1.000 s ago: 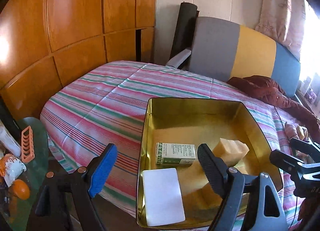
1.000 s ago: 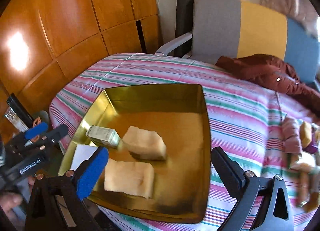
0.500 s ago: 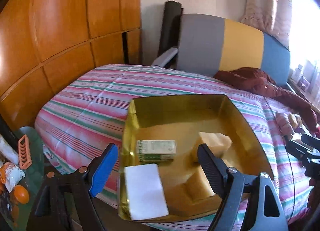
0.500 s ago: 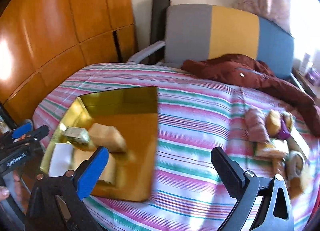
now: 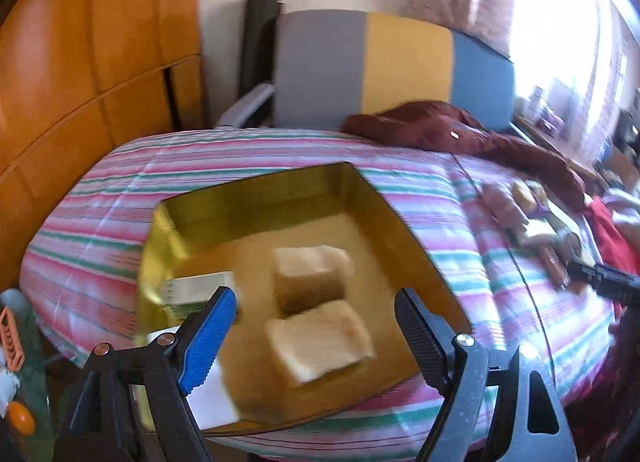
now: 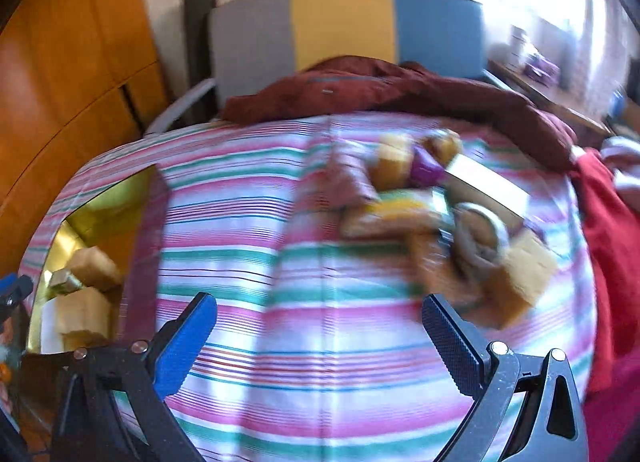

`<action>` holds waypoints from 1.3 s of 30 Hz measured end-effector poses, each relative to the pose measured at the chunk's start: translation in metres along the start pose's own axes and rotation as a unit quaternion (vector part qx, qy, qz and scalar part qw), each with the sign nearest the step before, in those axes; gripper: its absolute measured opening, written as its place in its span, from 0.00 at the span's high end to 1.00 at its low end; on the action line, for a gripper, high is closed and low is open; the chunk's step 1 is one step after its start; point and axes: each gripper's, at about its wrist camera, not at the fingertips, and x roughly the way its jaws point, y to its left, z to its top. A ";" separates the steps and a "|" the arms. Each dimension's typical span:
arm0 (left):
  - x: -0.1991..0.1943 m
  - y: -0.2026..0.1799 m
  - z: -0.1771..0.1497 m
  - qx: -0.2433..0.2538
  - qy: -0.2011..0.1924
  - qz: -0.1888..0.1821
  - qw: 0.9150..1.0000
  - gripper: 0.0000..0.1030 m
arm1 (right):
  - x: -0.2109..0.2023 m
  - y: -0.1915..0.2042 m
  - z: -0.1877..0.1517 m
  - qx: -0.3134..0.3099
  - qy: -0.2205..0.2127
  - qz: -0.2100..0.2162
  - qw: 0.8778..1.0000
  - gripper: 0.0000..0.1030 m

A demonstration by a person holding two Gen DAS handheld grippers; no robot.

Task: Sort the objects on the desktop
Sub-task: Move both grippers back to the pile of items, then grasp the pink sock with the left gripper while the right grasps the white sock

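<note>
A gold tray lies on the striped bed and holds two tan sponge blocks, a green-and-white box and a white card. My left gripper hovers open over the tray's near edge, nothing between its fingers. In the right wrist view the tray sits at the far left. My right gripper is open above bare striped cover. Ahead and right of it lies a blurred pile of objects: tan blocks, a purple item, a flat box, a round thing.
A dark red jacket lies across the far side of the bed, before a grey, yellow and blue headboard. Red cloth is at the right edge. Wooden panels stand left. A small table with orange items sits low left.
Both views have swung to the right. The right gripper has left the tray and now faces the pile of objects. The tray has slid left in the left view. Both grippers stay open.
</note>
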 end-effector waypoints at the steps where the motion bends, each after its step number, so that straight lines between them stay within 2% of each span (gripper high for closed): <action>1: 0.001 -0.008 0.000 0.010 0.002 -0.008 1.000 0.19 | -0.002 -0.009 -0.001 0.010 0.002 -0.004 1.000 0.00; 5: 0.004 -0.034 0.003 0.036 0.007 -0.042 0.998 0.19 | -0.012 -0.054 -0.001 0.064 0.006 -0.018 0.998 0.00; 12: 0.008 -0.080 0.003 0.091 0.020 -0.092 0.991 0.19 | -0.034 -0.116 0.003 0.123 -0.001 -0.059 0.991 0.00; 19: 0.009 -0.112 -0.003 0.133 0.033 -0.117 0.984 0.19 | -0.036 -0.174 0.009 0.222 -0.003 -0.026 0.975 0.00; 23: 0.013 -0.124 -0.007 0.148 0.041 -0.124 0.980 0.19 | -0.027 -0.166 0.028 0.177 -0.003 0.007 0.984 0.00; 29: 0.020 -0.133 -0.006 0.148 0.058 -0.133 0.978 0.18 | 0.003 -0.151 0.054 0.115 0.005 0.058 0.992 0.00; 32: 0.022 -0.142 0.000 0.151 0.058 -0.139 0.977 0.19 | 0.025 -0.148 0.065 0.096 0.019 0.098 0.990 0.00; 35: 0.028 -0.151 0.008 0.155 0.063 -0.146 0.975 0.18 | 0.045 -0.149 0.068 0.083 0.033 0.117 0.989 0.01; 37: 0.036 -0.154 0.018 0.135 0.077 -0.160 0.975 0.18 | 0.056 -0.156 0.064 0.099 0.037 0.138 0.985 0.01; 39: 0.045 -0.159 0.028 0.114 0.090 -0.175 0.974 0.18 | 0.063 -0.160 0.060 0.106 0.054 0.119 0.986 0.01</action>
